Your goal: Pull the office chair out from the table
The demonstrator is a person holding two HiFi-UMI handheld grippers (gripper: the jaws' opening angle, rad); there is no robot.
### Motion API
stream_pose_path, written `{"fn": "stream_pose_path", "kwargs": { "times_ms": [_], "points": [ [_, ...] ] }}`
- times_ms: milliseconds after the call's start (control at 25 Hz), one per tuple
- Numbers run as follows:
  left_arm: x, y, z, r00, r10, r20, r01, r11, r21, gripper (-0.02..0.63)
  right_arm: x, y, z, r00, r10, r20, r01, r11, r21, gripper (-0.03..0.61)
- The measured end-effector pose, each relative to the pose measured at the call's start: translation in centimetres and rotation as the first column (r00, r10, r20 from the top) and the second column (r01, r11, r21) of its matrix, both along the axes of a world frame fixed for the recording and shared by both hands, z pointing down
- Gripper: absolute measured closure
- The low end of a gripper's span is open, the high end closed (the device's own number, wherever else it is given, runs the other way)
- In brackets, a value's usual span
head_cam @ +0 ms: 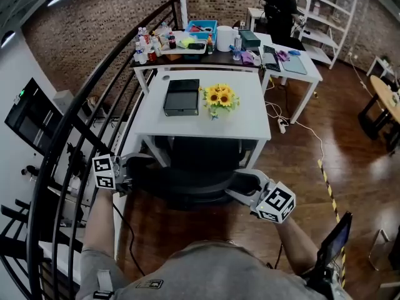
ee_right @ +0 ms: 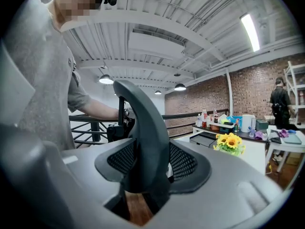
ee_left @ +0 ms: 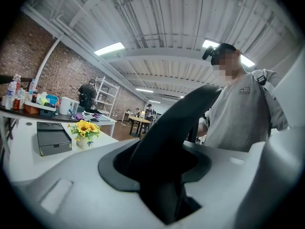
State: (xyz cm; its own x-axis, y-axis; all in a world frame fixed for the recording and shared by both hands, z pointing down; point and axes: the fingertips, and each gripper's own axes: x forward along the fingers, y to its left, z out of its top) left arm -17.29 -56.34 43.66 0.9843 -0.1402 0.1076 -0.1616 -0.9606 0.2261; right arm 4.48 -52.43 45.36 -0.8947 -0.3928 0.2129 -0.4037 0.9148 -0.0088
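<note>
Office chair (head_cam: 199, 158) sits tucked at 6 o'clock edge of white table (head_cam: 250, 127), w/ L gripper (head_cam: 132, 179) & R gripper (head_cam: 242, 189) jaws apart, loose round L armrest (ee_left: 176, 123) & R armrest (ee_right: 145, 128).

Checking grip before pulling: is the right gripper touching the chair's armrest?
Cannot tell: right gripper view shows the armrest between the right gripper's jaws, contact unclear.

One office chair (head_cam: 194, 167) stands at one white table (head_cam: 250, 127), which carries one black box (head_cam: 182, 97) and one vase of sunflowers (head_cam: 219, 97). There are two grippers, the left gripper (head_cam: 139, 167) and the right gripper (head_cam: 240, 185). Farther back are one white shelf rack (head_cam: 325, 11) and one person in dark clothes (head_cam: 279, 8) beside it.
</note>
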Motion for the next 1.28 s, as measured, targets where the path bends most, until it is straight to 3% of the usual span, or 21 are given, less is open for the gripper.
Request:
{"fn": "stream_pose_path", "kwargs": {
  "times_ms": [280, 440, 960, 1280],
  "points": [
    [0.6, 0.4, 0.1, 0.999, 0.04, 0.002, -0.04, 0.999, -0.005, 0.442, -1.9, -0.2, 0.2, 0.999, -0.043, 0.002, 0.043, 0.999, -0.014, 0.354],
    [0.9, 0.9, 0.1, 0.999, 0.041, -0.002, -0.041, 0.999, 0.002, 0.446, -2.3, -0.4, 0.1, 0.999, -0.024, 0.031, 0.025, 0.999, -0.035, 0.399],
    [1.2, 3.0, 0.0, 0.999, 0.042, 0.012, -0.043, 0.997, 0.064, 0.442, -1.8, 0.6, 0.3, 0.998, 0.055, 0.005, -0.055, 0.998, -0.036, 0.393],
    [0.7, 5.3, -0.2, 1.0, 0.01, 0.002, -0.01, 0.997, 0.077, 0.442, -2.2, 2.9, 0.2, 0.998, 0.056, 0.012, -0.056, 0.998, -0.036, 0.391]
  ]
}}
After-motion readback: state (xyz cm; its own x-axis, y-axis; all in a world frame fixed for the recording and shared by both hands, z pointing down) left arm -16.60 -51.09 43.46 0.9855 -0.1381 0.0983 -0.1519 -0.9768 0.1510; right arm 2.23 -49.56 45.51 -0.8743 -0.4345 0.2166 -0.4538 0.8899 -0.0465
